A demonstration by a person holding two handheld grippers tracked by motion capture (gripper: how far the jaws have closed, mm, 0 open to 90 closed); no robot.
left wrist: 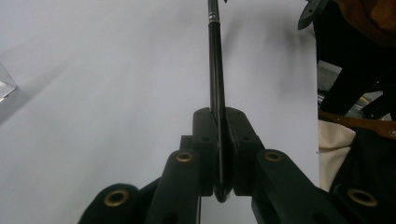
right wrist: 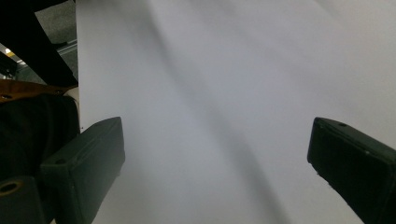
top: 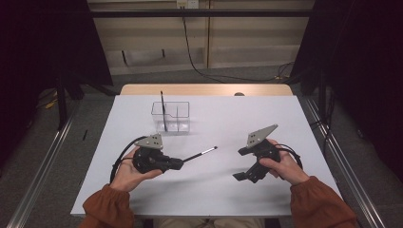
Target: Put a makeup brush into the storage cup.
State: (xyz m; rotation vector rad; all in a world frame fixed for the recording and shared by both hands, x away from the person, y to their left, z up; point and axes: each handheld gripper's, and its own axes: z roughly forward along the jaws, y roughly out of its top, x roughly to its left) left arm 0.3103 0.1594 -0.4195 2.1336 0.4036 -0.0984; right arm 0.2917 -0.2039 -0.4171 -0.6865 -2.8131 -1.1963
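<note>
While pinched in the left tongs (left wrist: pixel 223 154): slim black brush (left wrist: pixel 215 70) (silver-banded); right tongs (right wrist: pixel 217 158) spread.

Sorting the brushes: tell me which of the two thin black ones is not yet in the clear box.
The brush clamped level in the left gripper, its tip towards the right gripper. The other brush stands upright in the clear box.

Wide-apart jaws over white table (right wrist: pixel 210 93)

Lab: curtained rig around white table (top: pixel 266 118)
</note>
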